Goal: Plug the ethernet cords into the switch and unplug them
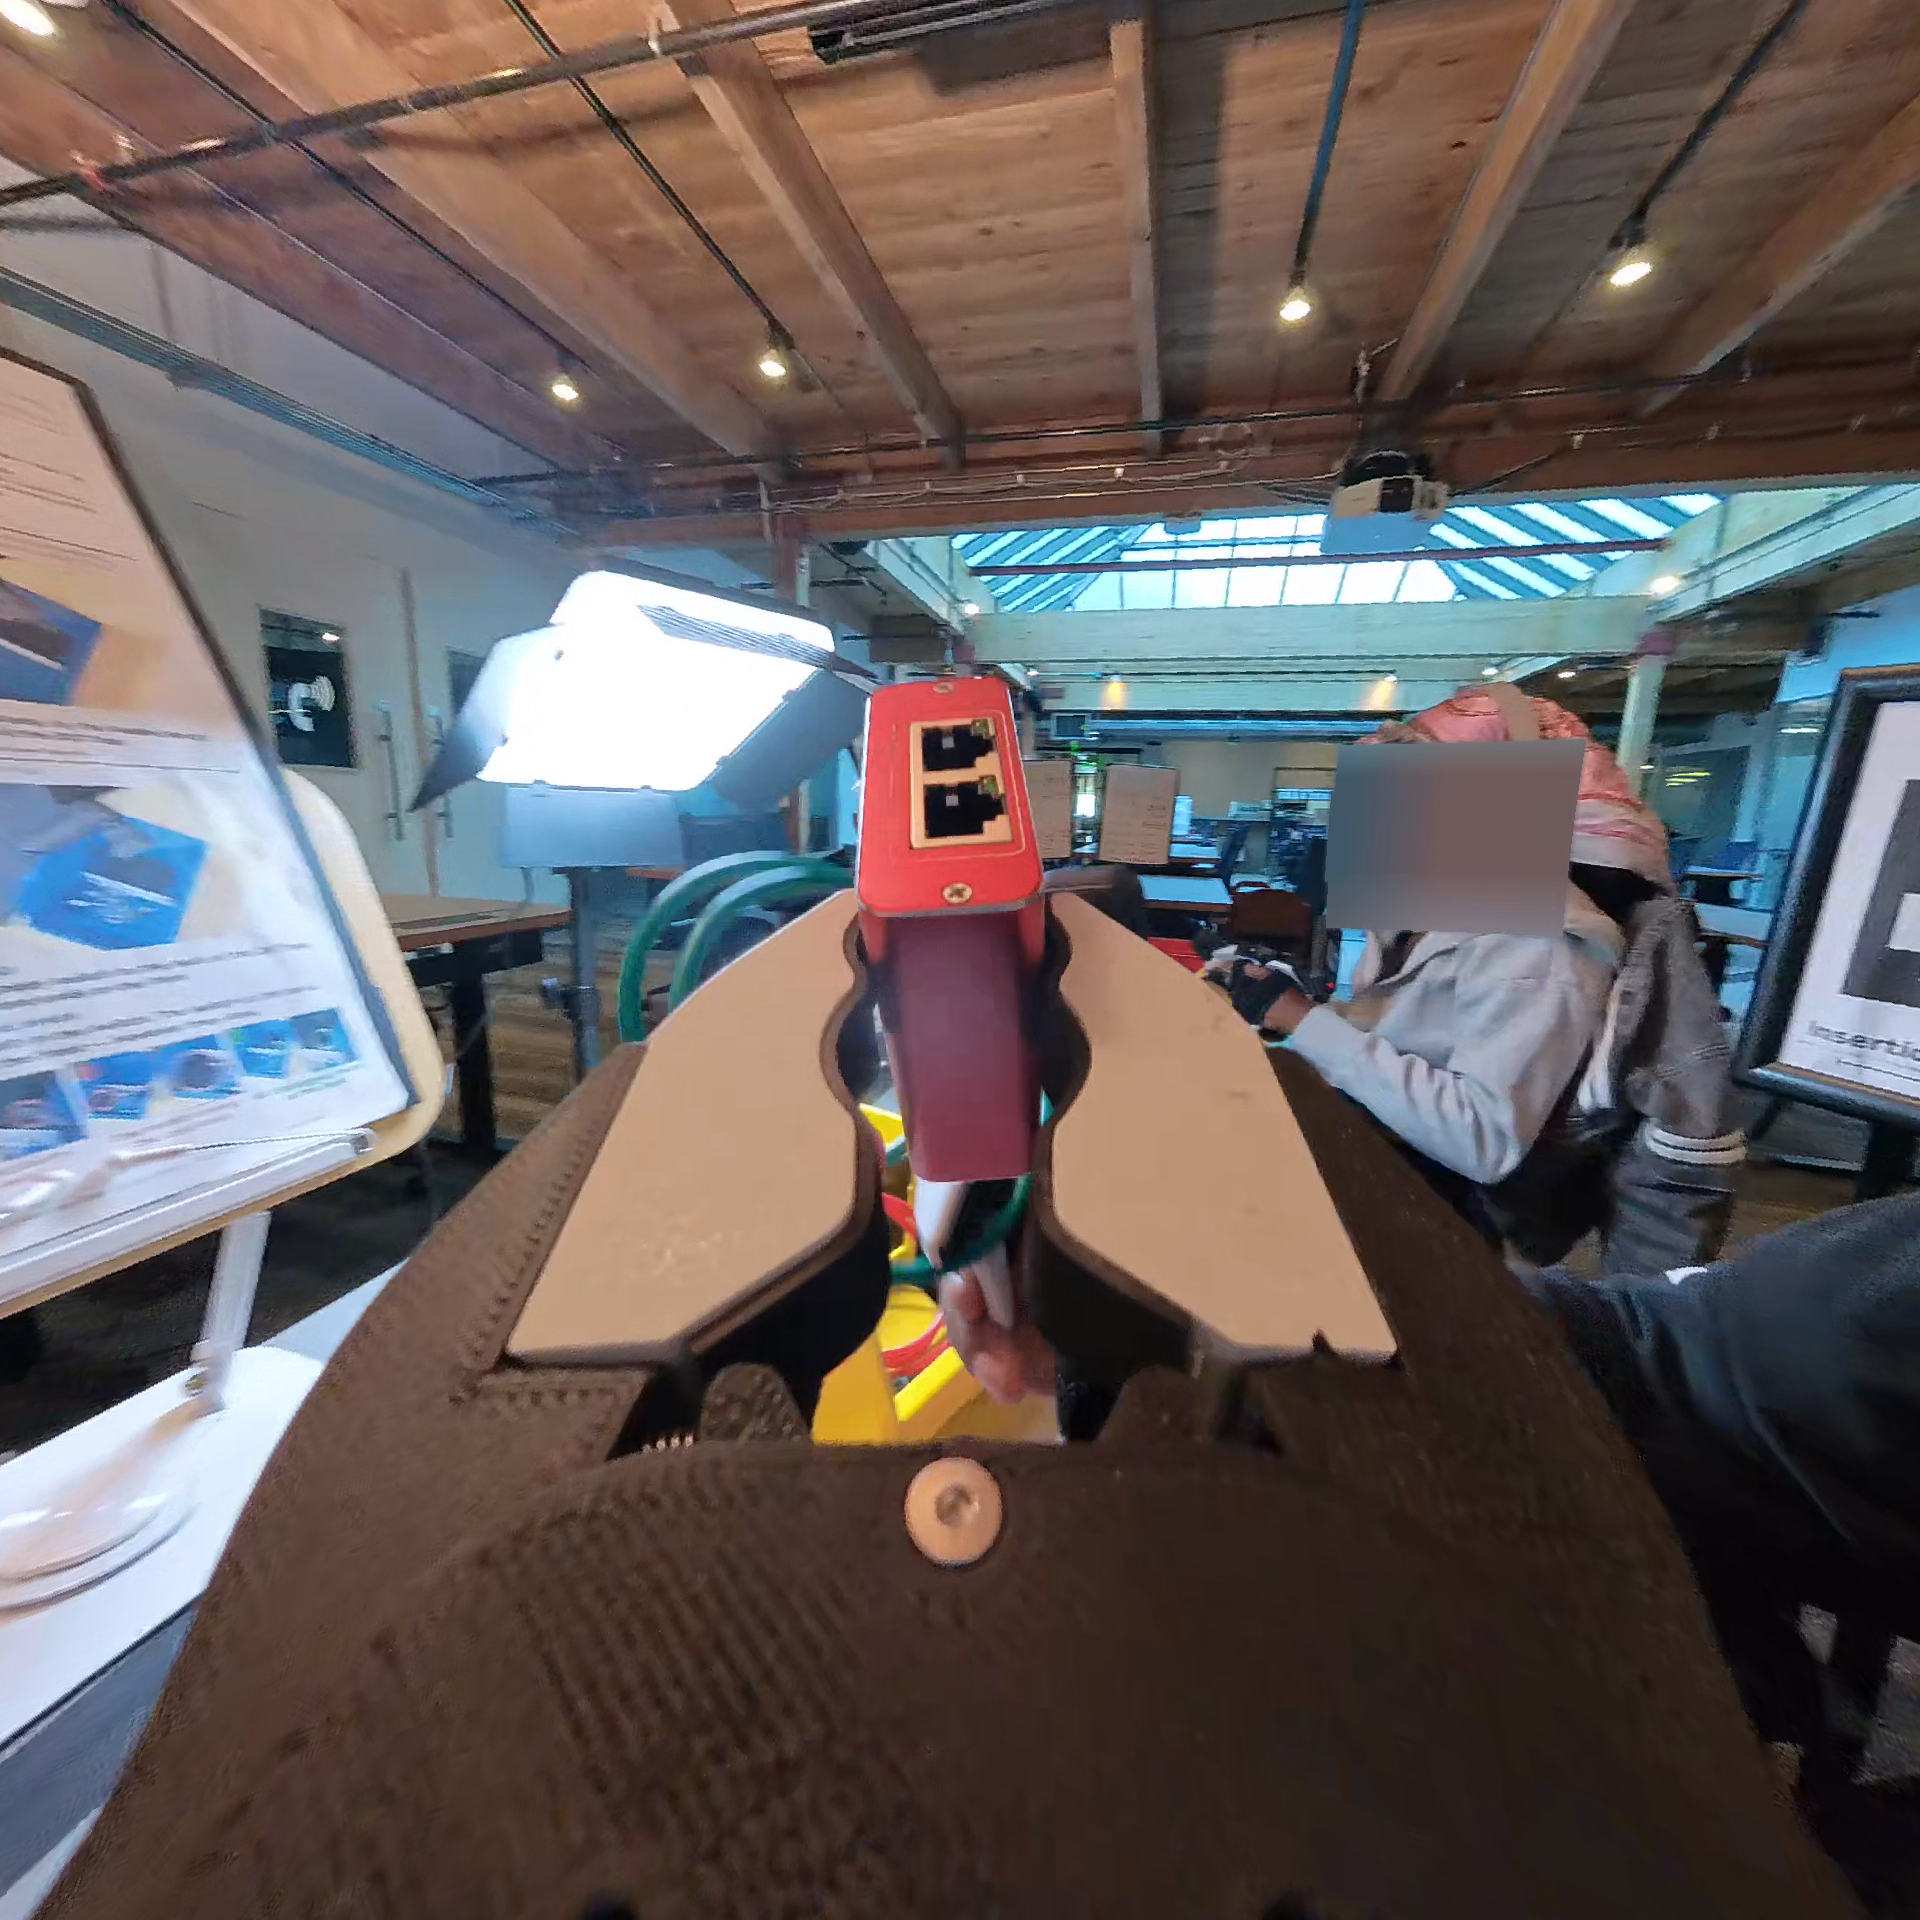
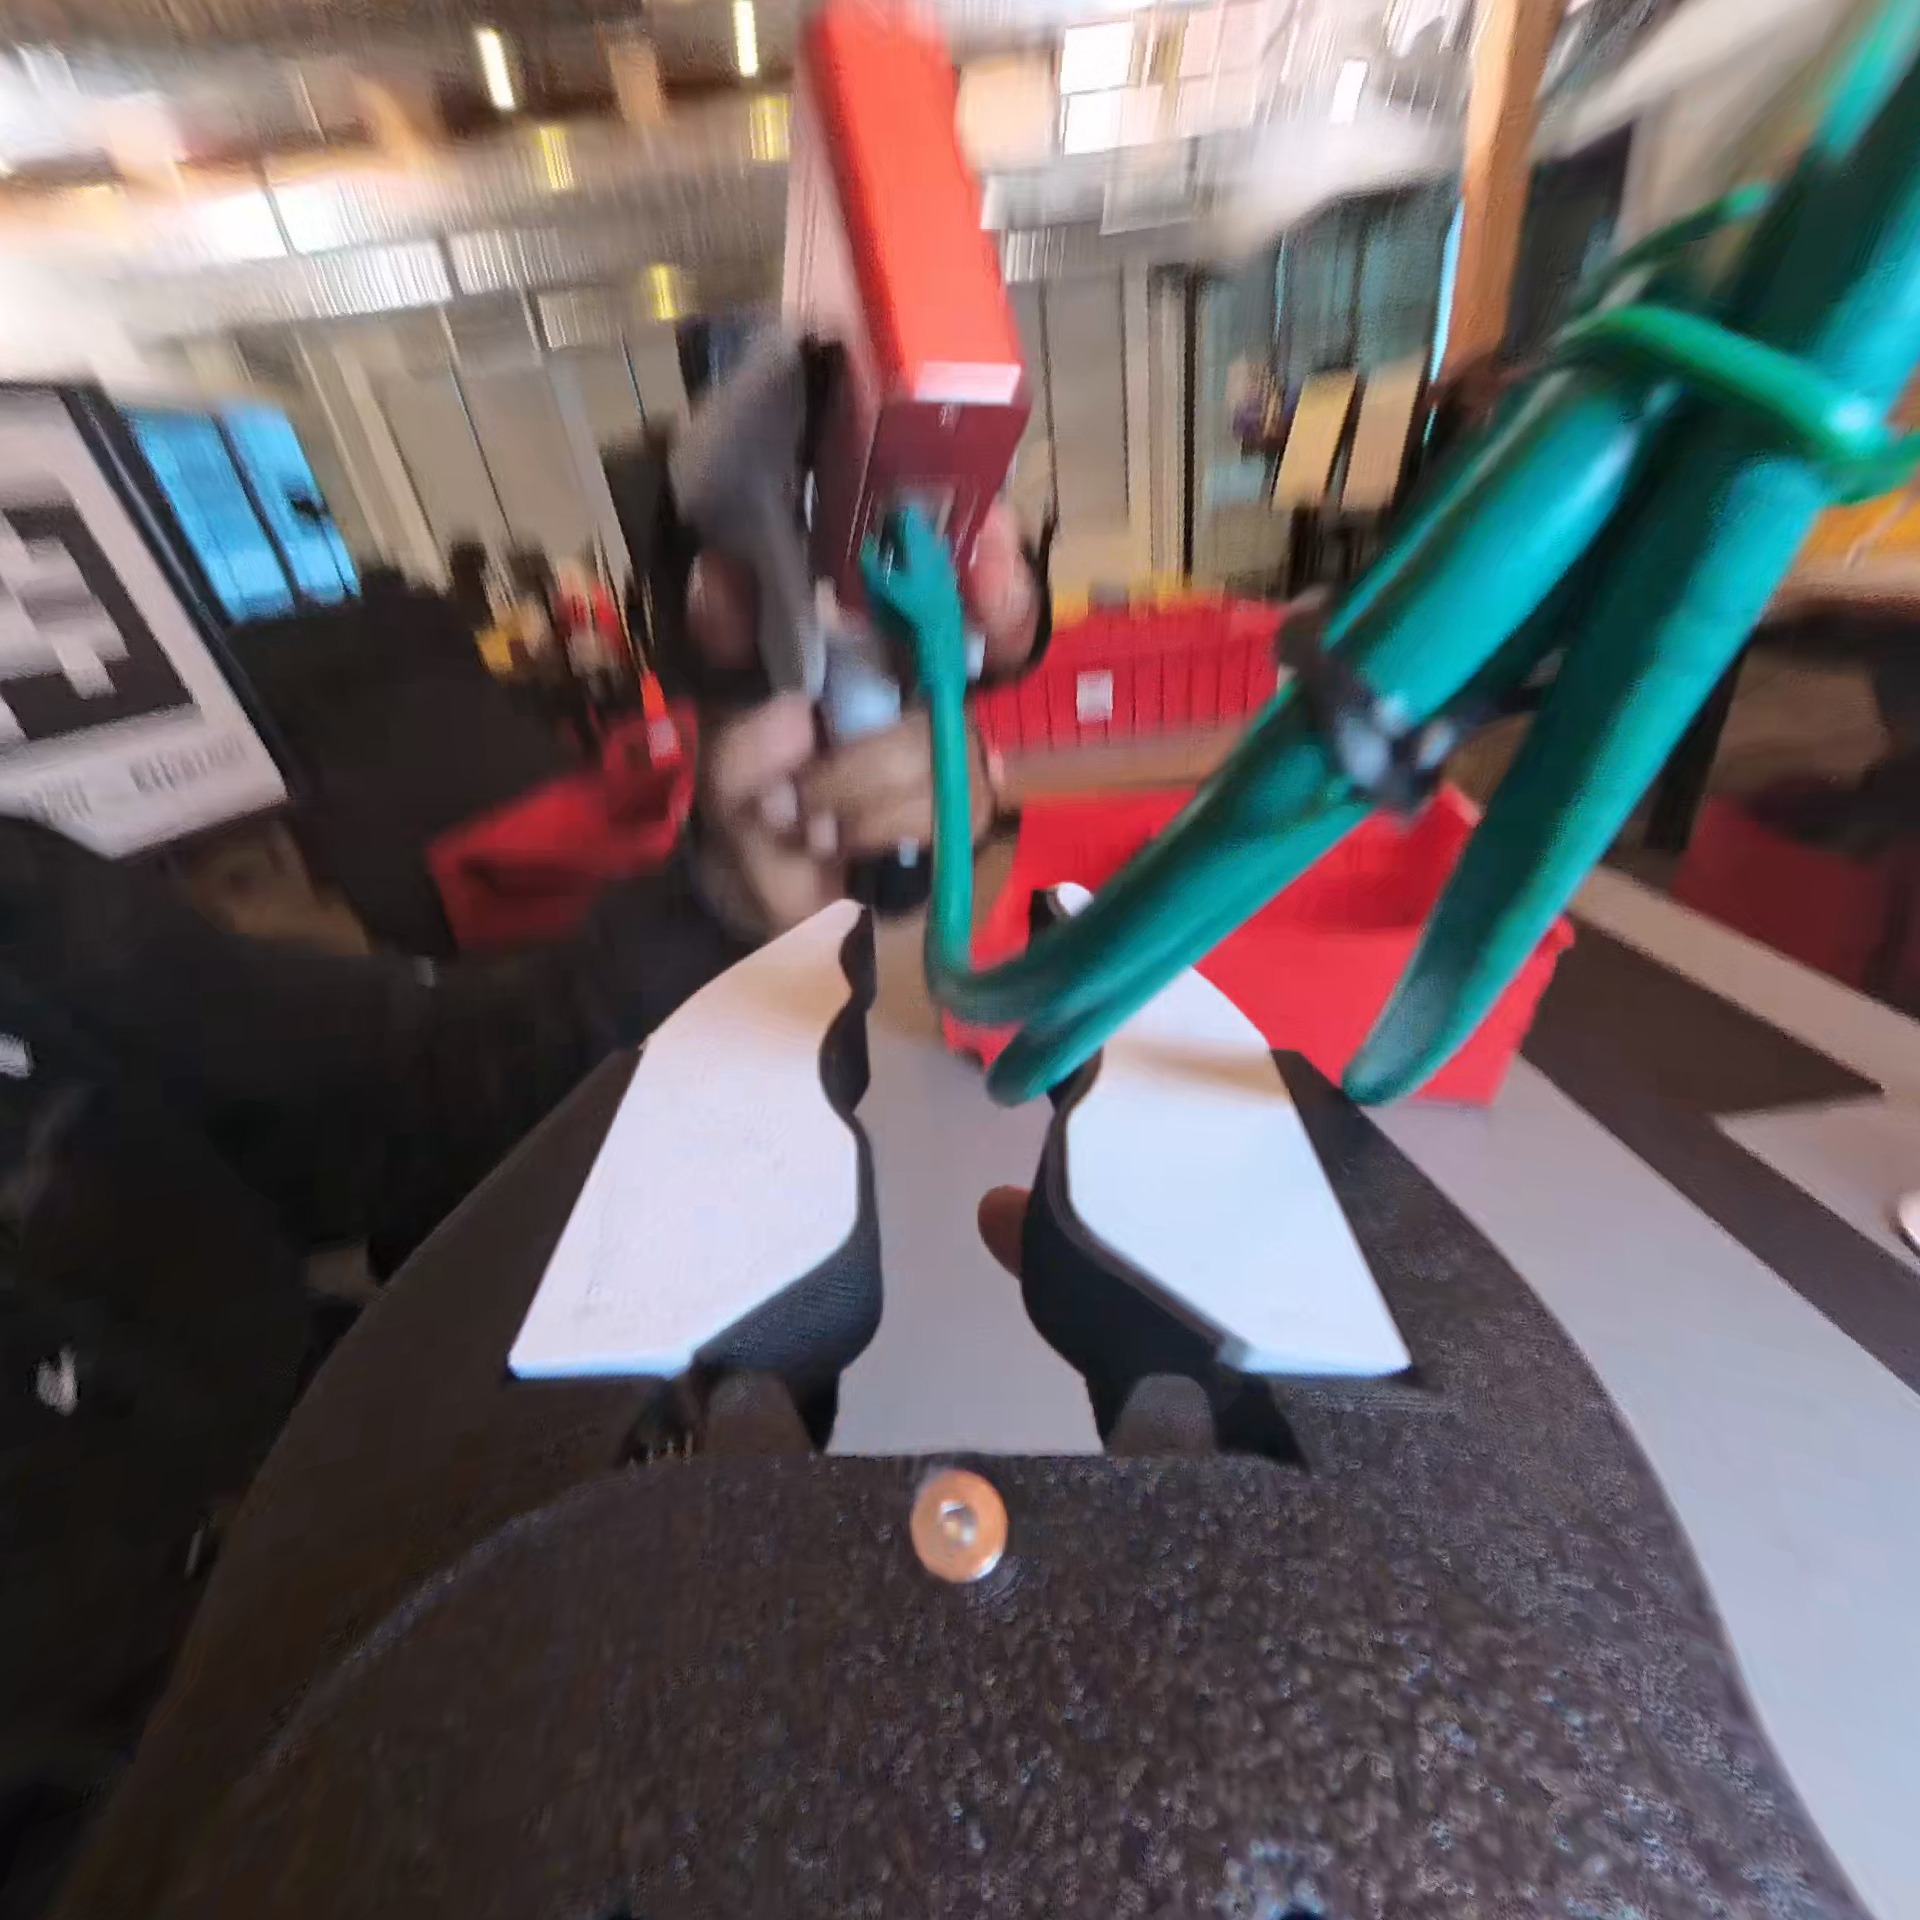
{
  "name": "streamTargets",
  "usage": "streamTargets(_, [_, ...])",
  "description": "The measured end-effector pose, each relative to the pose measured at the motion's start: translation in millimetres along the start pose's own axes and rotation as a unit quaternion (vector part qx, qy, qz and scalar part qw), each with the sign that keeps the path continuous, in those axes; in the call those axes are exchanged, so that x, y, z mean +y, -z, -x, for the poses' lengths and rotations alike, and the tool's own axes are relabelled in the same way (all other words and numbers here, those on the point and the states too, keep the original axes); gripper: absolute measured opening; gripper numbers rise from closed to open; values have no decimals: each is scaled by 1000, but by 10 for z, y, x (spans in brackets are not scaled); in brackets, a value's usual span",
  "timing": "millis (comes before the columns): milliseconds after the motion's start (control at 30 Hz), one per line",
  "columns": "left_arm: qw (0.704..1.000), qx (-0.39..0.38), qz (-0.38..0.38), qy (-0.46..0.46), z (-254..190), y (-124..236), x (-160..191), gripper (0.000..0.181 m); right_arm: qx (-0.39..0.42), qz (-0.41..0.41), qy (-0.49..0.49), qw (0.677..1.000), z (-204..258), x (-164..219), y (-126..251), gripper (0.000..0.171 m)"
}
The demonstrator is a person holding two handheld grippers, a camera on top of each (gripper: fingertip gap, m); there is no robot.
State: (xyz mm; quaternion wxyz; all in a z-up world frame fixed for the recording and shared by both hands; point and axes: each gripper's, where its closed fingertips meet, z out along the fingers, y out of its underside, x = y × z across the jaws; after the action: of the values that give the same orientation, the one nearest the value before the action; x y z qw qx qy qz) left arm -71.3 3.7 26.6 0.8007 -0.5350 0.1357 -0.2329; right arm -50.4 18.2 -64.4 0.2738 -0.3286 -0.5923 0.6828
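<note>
My left gripper [image 1: 951,935] is shut on a red switch [image 1: 951,821] and holds it upright in the air. Two empty ports [image 1: 958,795] on its top end face the camera. A green ethernet cord [image 1: 977,1231] meets the switch's lower end. In the blurred right wrist view the switch [image 2: 914,239] hangs at upper centre, with the cord's green plug [image 2: 914,566] at its lower end. The cord [image 2: 951,831] runs down between the fingertips of my right gripper [image 2: 961,914], whose jaws stand apart. The bundled rest of the cord [image 2: 1558,623] hangs at right.
A poster board on a white stand [image 1: 177,831] is close at left. A bright studio light [image 1: 644,686] is behind, and a seated person [image 1: 1455,1039] at right. Red bins [image 2: 1299,935] sit on a grey table [image 2: 1662,1351]. A yellow bin [image 1: 883,1392] lies below. One gripper's finger ends stand about 10 cm off the other's.
</note>
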Motion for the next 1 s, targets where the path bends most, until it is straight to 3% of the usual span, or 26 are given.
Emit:
streamTargets(167, [998,-63,-23,-11,300,311,-256,27,-15,257,104,961,105,582,257,37])
streamTargets(333, [989,-146,-34,-21,637,622,-384,27,76,304,138,940,-99,450,570,33])
streamTargets(400, [990,-138,-14,-30,627,632,-359,27,125,242,170,947,-188,153,615,33])
streamTargets(567, [997,-71,16,-9,382,389,-208,27,110,47,162,980,29,-421,375,29])
streamTargets(800, [998,48,23,32,-204,-83,20,27,25,-25,61,997,269,-224,-194,30])
streamTargets(1000, [996,75,25,28,-410,-217,97,27,-4,-66,39,997,385,-308,-202,14])
